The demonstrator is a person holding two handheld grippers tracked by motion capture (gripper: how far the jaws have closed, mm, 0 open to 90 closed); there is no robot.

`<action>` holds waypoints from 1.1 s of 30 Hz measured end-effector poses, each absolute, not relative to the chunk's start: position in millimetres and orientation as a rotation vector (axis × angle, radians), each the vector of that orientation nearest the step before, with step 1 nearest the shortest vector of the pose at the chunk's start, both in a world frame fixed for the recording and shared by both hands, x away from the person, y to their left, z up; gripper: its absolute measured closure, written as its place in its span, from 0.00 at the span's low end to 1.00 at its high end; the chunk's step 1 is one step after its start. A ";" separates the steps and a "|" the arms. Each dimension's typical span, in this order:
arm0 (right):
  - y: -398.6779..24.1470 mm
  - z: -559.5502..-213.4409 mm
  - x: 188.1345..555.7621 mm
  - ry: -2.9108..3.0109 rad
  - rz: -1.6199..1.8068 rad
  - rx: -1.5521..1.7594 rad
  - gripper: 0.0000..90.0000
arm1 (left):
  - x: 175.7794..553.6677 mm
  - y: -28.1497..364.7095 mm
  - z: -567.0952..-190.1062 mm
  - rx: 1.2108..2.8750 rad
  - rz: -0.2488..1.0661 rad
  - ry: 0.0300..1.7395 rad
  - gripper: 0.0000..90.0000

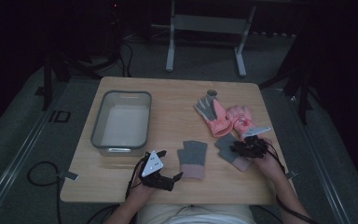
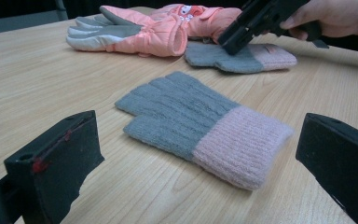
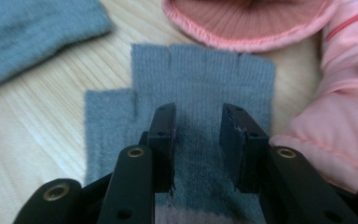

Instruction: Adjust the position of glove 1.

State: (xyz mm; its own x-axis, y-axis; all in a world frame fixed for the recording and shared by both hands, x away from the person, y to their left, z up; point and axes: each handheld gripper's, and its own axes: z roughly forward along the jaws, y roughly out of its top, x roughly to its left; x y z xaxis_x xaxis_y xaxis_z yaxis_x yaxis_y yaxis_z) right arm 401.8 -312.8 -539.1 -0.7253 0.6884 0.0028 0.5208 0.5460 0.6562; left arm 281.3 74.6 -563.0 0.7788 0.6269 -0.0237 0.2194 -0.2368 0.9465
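Note:
Two grey knit gloves with pink cuffs lie on the wooden table [image 1: 172, 98]. The nearer knit glove [image 1: 193, 159] [image 2: 186, 112] lies flat, just ahead of my left gripper [image 1: 176, 179] [image 2: 200, 133], which is wide open and low over the table near the front edge. My right gripper [image 1: 237, 148] [image 3: 198, 116] is pressed down on the palm of the other knit glove [image 1: 226, 142] [image 3: 200, 74] [image 2: 242, 58]. Its jaws stand a little apart with flat fabric between them. Two pink padded gloves [image 1: 213, 114] [image 1: 240, 119] [image 2: 140, 32] [image 3: 345, 116] lie just behind it.
A grey plastic bin [image 1: 97, 126] stands on the left half of the table. A small round grey object [image 1: 211, 93] sits near the back edge. Cables trail off the front corners. Metal stand legs [image 1: 170, 46] rise behind the table.

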 end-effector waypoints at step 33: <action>-283.4 -466.1 322.6 2.072 1.146 1.386 0.95 | 280.5 75.0 -563.0 1.804 0.441 0.649 0.00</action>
State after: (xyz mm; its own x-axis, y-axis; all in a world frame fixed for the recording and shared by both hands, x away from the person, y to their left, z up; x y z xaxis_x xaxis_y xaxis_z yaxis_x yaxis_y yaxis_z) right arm 322.6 -283.4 -466.1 -0.4315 0.8950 0.1130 0.5716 0.1743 0.8018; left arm 280.5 75.0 -563.0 0.7796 0.6259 -0.0196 0.2124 -0.2349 0.9485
